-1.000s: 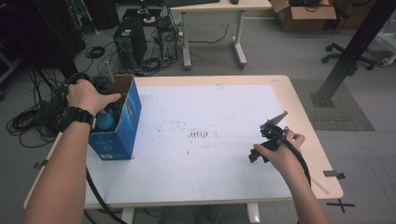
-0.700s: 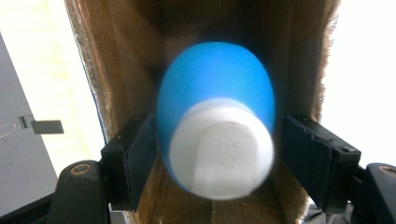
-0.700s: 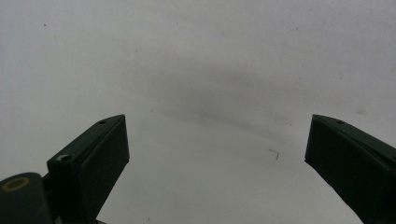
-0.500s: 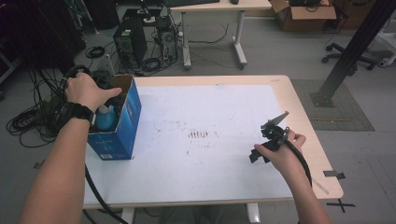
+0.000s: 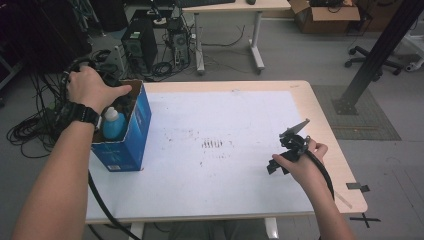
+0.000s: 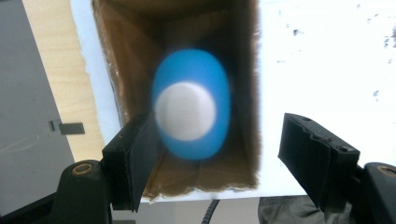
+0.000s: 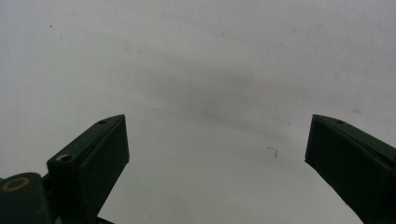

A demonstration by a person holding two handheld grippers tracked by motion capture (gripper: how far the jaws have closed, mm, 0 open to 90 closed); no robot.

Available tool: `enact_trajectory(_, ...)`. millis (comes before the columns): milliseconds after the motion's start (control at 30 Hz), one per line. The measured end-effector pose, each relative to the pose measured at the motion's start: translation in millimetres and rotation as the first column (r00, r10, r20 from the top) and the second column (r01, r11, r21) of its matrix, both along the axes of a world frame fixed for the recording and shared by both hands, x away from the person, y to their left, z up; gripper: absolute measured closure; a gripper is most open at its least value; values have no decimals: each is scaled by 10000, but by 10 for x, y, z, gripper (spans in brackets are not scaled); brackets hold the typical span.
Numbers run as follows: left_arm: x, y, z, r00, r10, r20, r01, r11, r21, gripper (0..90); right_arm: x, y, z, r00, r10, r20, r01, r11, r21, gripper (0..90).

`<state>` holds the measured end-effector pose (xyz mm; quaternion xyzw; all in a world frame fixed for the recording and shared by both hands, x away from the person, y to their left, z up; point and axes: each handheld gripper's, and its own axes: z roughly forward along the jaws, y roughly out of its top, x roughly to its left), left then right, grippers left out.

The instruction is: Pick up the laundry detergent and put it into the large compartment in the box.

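Note:
A blue bottle [image 5: 114, 123] with a white cap [image 6: 185, 111] stands upright inside an open blue cardboard box [image 5: 131, 135] at the table's left edge. The person's left hand [image 5: 92, 90] holds my left gripper [image 6: 212, 154] over the box, pointing straight down. Its jaws are open, one on each side above the bottle. The left pad overlaps the bottle's outline and the right pad stands clear of it. My right gripper [image 5: 282, 155] hovers low over the white table [image 5: 225, 110] at the right. Its jaws [image 7: 215, 158] are wide open with nothing between them.
The box's brown inside walls [image 6: 130, 70] enclose the bottle closely. Dark smudges [image 5: 212, 144] mark the middle of the white tabletop. Cables [image 5: 35, 125] and computer cases [image 5: 137, 45] lie on the floor beyond the left and far edges.
The left hand has risen a little above the box while the bottle has stayed inside. The right hand and gripper have not moved.

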<state>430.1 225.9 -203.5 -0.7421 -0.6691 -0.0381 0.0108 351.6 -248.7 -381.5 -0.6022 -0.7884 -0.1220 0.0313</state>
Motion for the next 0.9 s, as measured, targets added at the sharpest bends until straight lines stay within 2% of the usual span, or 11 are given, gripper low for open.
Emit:
enact_trajectory(200,-10,-290,63,9985,-535,114,536,9985,-69,273,-24,-11,6,10000,-33,2,33,10000,2,62)
enact_trajectory(367,-26,-544,48,9960,-882,112,883,9960,-128,248,-46,-30,46,10000,-36,92,36,10000,-3,62)
enact_trajectory(667,-58,-990,-59,9864,-1643,23,1642,9852,-497,182,-66,-41,67,9997,109,198,-110,9999,63,62)
enact_trajectory(833,-73,-1150,-137,9806,-1960,-80,1949,9781,-734,163,-74,-48,52,9996,141,242,-144,9999,90,61)
enact_trajectory(900,-80,-1205,-178,9798,-2000,-46,1991,9774,-709,120,-76,-56,48,9997,131,211,-133,9999,68,61)
